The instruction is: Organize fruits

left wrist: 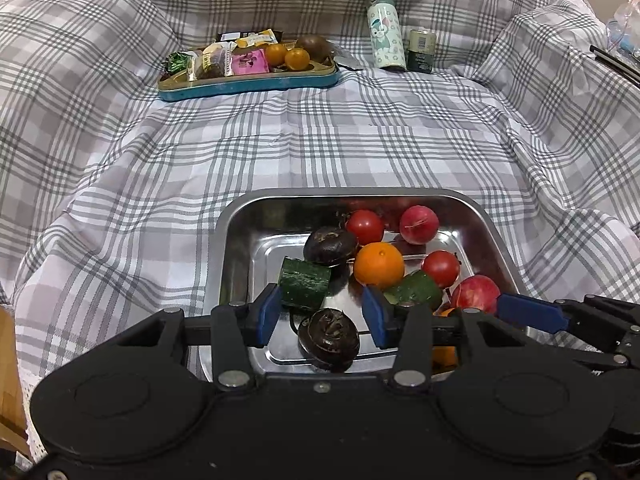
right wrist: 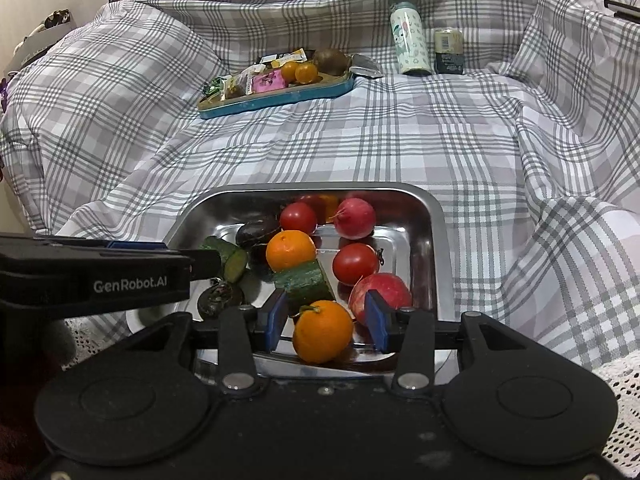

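Note:
A steel tray (left wrist: 236,240) (right wrist: 436,240) holds several fruits: tomatoes (left wrist: 365,226), oranges (left wrist: 378,264), cucumber pieces (left wrist: 305,283), dark round fruits (left wrist: 329,245), a red apple (left wrist: 478,293) and a radish (left wrist: 419,224). My left gripper (left wrist: 322,317) is open over the tray's near end, with a dark round fruit (left wrist: 329,338) between its fingers. My right gripper (right wrist: 327,319) is open around the near orange (right wrist: 322,332), beside the apple (right wrist: 384,286). The left gripper's side (right wrist: 96,276) shows in the right wrist view.
A blue-rimmed tray (left wrist: 248,88) (right wrist: 280,98) of snack packets, two small oranges and a brown fruit lies at the back. A patterned bottle (left wrist: 385,34) and a dark can (left wrist: 420,51) stand right of it. Plaid cloth (left wrist: 320,144) covers everything.

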Motion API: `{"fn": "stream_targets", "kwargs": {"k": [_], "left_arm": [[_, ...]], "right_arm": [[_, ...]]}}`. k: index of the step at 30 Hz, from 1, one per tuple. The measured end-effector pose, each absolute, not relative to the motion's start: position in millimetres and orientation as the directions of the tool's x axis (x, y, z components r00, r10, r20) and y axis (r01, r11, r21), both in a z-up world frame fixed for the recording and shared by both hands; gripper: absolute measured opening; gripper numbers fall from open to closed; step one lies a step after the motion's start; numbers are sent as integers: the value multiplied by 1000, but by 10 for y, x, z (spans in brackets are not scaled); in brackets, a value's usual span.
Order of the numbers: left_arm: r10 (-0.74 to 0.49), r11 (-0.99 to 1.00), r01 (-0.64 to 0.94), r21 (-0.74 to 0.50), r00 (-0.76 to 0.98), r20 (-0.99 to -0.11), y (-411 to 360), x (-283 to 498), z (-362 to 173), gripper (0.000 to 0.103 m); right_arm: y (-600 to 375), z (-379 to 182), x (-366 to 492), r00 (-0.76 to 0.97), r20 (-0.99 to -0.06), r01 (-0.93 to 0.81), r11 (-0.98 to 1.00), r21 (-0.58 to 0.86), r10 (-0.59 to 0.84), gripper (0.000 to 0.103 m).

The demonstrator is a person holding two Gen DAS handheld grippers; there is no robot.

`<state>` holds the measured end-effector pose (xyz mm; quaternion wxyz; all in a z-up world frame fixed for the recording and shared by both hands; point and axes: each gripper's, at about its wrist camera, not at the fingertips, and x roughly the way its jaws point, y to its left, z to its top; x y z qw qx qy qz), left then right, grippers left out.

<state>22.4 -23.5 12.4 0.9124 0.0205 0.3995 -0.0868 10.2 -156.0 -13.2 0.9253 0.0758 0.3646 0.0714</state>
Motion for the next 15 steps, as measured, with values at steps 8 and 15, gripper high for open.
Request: {"fn": "stream_targets", "kwargs": {"k": [8,15], "left_arm": [[-124,986,163,-18,668,-734,-241,203,133,53],[-99,990,141,-5,676,-730,-239,159,146,53]], "right_arm": [[-1581,-134,86,727,-666,-54,980,190,169,45],[-1584,-118,60,733,-664,-35,983,180,147,45]]}}
